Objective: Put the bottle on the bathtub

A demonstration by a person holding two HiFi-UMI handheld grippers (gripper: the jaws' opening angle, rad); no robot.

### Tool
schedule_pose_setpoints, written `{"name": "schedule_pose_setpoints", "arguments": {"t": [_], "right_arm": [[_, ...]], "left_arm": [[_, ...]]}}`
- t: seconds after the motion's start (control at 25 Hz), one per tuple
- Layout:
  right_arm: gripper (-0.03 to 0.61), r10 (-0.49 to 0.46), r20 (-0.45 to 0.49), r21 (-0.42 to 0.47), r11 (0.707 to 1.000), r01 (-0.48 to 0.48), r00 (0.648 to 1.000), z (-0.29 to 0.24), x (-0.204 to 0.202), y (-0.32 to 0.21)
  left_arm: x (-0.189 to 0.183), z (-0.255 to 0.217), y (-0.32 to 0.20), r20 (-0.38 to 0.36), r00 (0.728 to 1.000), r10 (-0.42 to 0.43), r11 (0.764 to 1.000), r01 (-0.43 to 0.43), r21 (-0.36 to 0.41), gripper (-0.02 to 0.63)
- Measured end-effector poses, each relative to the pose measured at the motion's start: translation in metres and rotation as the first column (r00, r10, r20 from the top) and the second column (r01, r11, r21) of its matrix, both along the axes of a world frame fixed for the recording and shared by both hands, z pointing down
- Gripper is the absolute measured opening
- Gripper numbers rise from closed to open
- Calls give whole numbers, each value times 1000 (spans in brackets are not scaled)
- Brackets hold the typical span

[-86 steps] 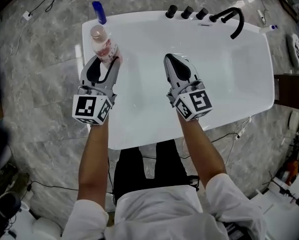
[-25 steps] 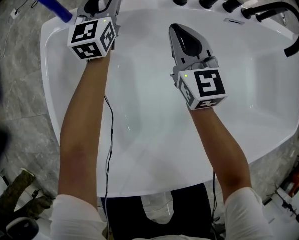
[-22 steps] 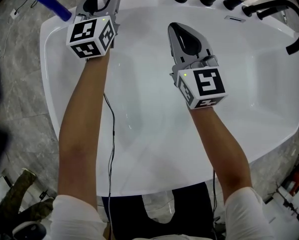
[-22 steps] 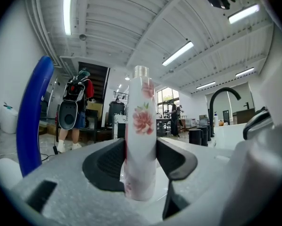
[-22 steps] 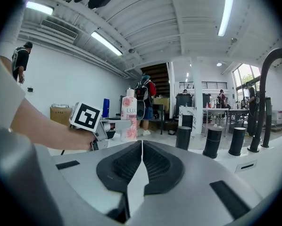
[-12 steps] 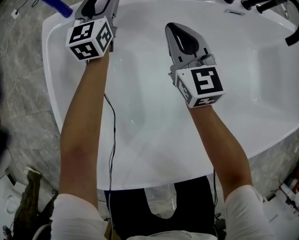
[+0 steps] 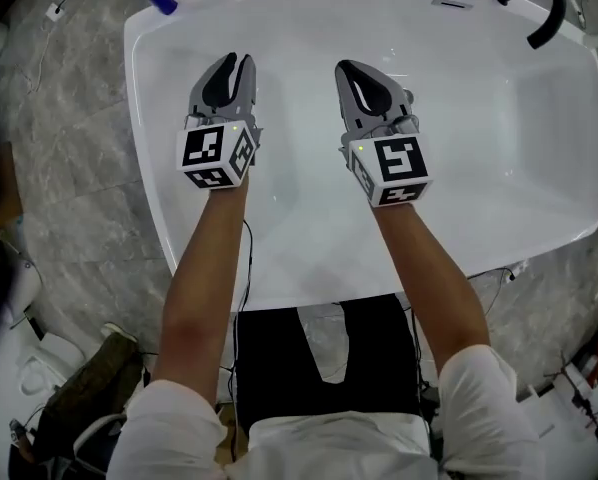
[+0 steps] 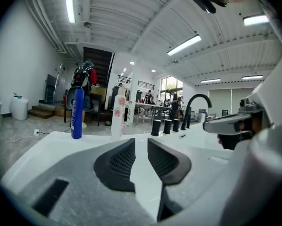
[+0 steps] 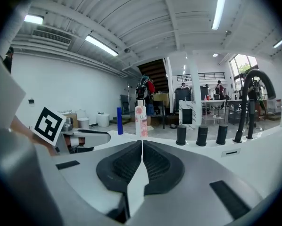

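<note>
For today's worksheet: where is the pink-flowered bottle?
Left gripper view: the bottle stands upright on the far bathtub rim, just right of the blue bottle.

Left tongs [image 7: 230, 63] just closing, narrow gap, empty, right tongs [image 7: 351, 69] pressed together, left forearm [image 7: 207, 268], right forearm [image 7: 419, 268] parallel

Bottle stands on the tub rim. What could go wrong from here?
1. The bottle is tall and narrow and stands upright on the bathtub rim; a bump could tip it into the basin or onto the floor.
2. It stands near the blue bottle; if one topples toward the other, both may go.
3. The rim looks smooth and glossy, so the base might slide.
</note>
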State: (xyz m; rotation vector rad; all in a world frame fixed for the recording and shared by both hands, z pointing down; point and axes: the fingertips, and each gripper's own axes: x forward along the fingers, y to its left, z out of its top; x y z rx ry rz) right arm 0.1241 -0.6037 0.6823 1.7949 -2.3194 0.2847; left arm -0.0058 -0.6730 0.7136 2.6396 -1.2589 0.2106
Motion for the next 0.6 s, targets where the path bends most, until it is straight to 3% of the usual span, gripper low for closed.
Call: {"name": "schedule_pose_setpoints", "arguments": {"t": [0.36,0.6], "right_arm": [[17,-6,117,-36,999,11,993,-117,8,121],[17,-7,112,10,1000,6,994,-210,44,218]], "left_arm": [[-2,-128,136,0,1000,-26,998,26,-59,26],[-10,-205,222,-13,1000,2,999,-2,-37,17]]}}
